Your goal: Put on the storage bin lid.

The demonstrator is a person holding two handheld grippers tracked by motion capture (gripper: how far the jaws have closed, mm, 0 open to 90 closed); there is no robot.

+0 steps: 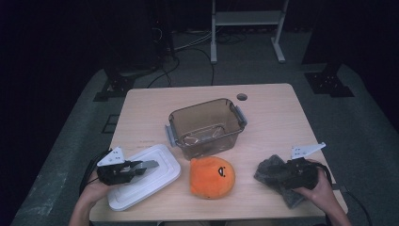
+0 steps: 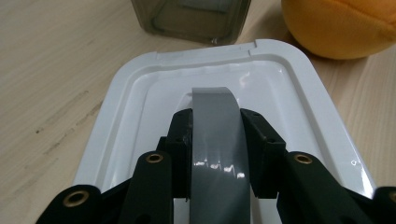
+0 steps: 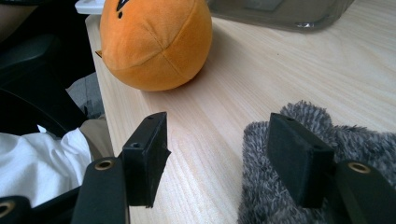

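Left hand-held gripper [image 2: 215,140], near the worktop's [image 1: 277,113] front-left corner: jaws narrowed and clamped on a grey tape roll [image 2: 217,140], held above the white lid [image 2: 299,84]. Right hand-held gripper [image 3: 224,154], near the front-right corner: jaws wide apart, gripping nothing, one jaw over the grey fuzzy cloth [image 3: 280,196]. Translucent bin [image 1: 207,126], mid-worktop, open; contents unclear. Orange plush [image 1: 211,176] at the front edge.

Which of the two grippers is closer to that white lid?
Left. The left gripper is right over the white lid, shut on a grey tape roll. The right gripper is across the table, at a grey fuzzy cloth.
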